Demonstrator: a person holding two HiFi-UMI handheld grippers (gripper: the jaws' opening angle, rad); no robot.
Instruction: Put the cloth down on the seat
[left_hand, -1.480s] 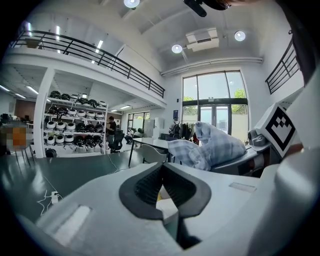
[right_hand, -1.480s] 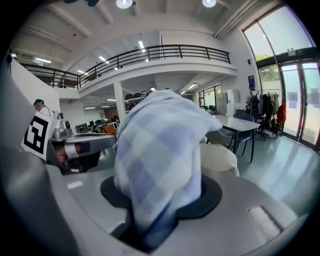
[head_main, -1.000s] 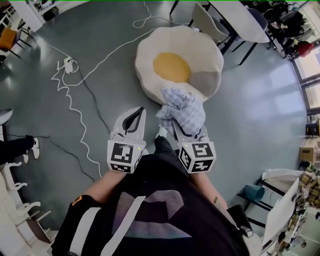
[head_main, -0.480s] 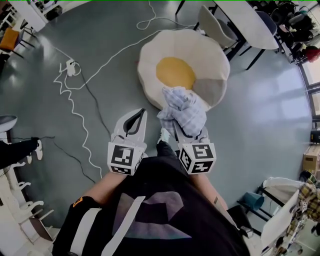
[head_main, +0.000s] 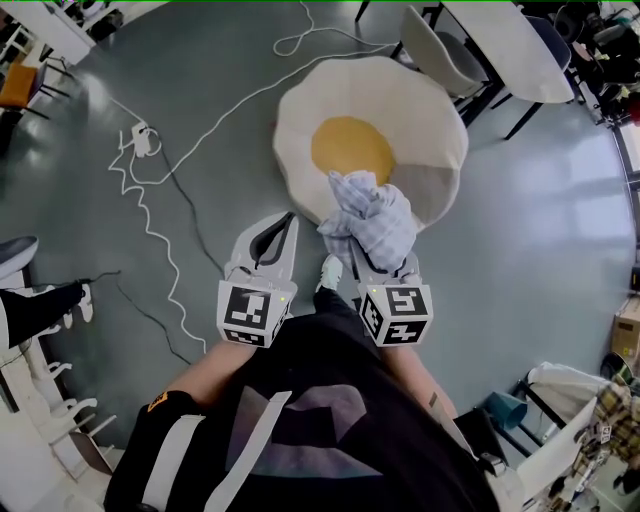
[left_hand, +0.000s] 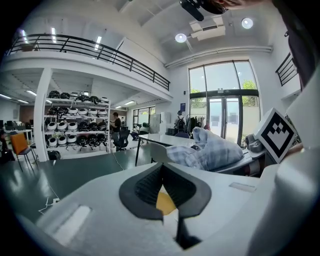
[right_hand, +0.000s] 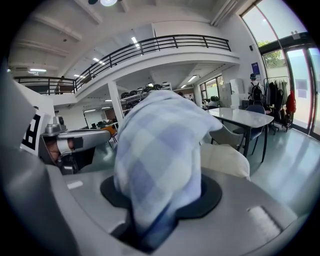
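The seat (head_main: 400, 110) is a big floor cushion shaped like a fried egg, white with a yellow middle, lying ahead of me. A bunched blue-and-white checked cloth (head_main: 368, 218) hangs over the seat's near edge, and my right gripper (head_main: 368, 245) is shut on it. In the right gripper view the cloth (right_hand: 157, 160) fills the jaws and hides the pads, with the seat (right_hand: 225, 160) just behind. My left gripper (head_main: 287, 220) is beside it on the left, shut and holding nothing. In the left gripper view the pads (left_hand: 145, 187) meet at the tip, and the cloth (left_hand: 212, 150) shows to the right.
A white cable (head_main: 150, 215) and a power strip (head_main: 140, 135) trail over the grey floor to the left. A white table (head_main: 500, 40) and a chair (head_main: 440, 55) stand just beyond the seat. A teal bin (head_main: 508, 408) is at the lower right.
Both grippers and the cloth have come closer to the seat. The cloth now overlaps more of the seat's near edge, up toward the yellow middle. Both grips look the same.
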